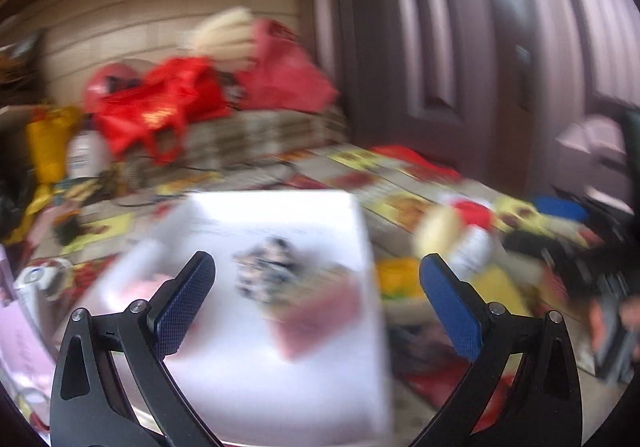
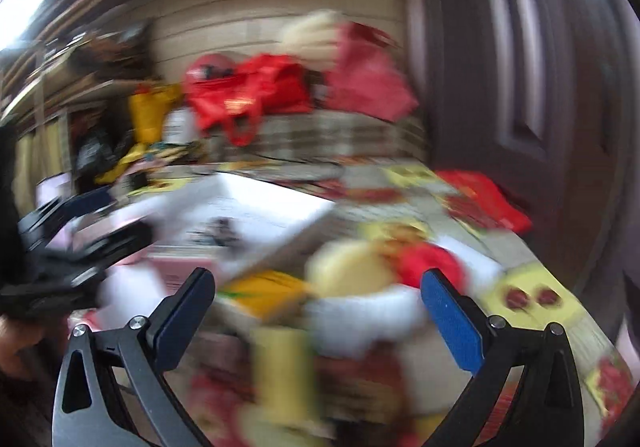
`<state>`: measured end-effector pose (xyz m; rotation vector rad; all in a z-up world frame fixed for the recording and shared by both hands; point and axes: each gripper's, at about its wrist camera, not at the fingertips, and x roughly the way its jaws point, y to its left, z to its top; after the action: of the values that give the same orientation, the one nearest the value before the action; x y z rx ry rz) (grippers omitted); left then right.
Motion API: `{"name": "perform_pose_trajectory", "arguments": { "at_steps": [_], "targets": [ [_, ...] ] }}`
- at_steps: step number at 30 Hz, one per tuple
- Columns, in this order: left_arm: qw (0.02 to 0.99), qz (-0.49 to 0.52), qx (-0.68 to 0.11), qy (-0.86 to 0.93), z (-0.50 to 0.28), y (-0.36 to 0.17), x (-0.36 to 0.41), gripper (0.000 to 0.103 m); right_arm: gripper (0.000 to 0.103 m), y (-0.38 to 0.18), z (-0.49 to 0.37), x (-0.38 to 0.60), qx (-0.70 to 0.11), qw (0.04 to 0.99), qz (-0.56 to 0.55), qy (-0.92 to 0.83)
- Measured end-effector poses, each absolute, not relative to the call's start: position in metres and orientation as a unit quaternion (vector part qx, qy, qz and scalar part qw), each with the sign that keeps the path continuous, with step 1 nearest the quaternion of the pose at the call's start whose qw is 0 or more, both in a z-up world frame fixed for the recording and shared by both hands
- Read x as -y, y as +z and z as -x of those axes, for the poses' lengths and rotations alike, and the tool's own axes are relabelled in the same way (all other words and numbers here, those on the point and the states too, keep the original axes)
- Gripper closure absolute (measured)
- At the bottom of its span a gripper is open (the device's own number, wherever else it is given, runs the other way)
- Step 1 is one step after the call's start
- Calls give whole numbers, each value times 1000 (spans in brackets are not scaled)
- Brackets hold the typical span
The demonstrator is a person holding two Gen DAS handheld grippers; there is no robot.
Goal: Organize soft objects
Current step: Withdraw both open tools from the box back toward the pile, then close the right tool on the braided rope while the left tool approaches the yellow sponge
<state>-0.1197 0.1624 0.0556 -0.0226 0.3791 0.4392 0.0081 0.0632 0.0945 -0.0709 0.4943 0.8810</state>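
Clutter fills the patterned table [image 2: 532, 287] from near edge to the far wall, and both views are smeared with blur, so I read only coarse shapes. Biggest on my side is the white box [image 1: 280, 287], open-topped, sitting directly ahead of my left gripper [image 1: 318, 275]; a dark speckled soft item [image 1: 266, 271] and a maroon cloth [image 1: 320, 319] lie inside it. My left gripper's jaws are spread wide with nothing between them, hovering at the box's near rim.

To the right of the box lies the plush toy [image 2: 380, 287], cream, red and white, squarely ahead of my right gripper [image 2: 318, 287], whose jaws are likewise released and empty. I cannot make out the toy's long axis through the blur; it seems to run roughly left to right across the jaws.

My judgement: the right gripper is clearly the nearer one, so the toy is its pick, with the box waiting just to the left of it.
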Motion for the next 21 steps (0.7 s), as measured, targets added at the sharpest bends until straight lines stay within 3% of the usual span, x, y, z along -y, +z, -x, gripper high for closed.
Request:
{"name": "perform_pose_trajectory", "arguments": {
  "at_steps": [4,13,18,21],
  "targets": [
    [963,-28,-221,150,104,52,-126,0,0,77,-47,-35,-335,809,11,483],
    [959,-43,-262,103,82,45,-102,0,2,67,-18,-54,-357,735,154,556],
    [956,-42,-273,99,78,42,-100,0,10,50,-10,-80,-369,717,230,545],
    [954,-59,-278,92,76,40,-95,0,35,47,-13,-81,-367,715,233,547]
  ]
}}
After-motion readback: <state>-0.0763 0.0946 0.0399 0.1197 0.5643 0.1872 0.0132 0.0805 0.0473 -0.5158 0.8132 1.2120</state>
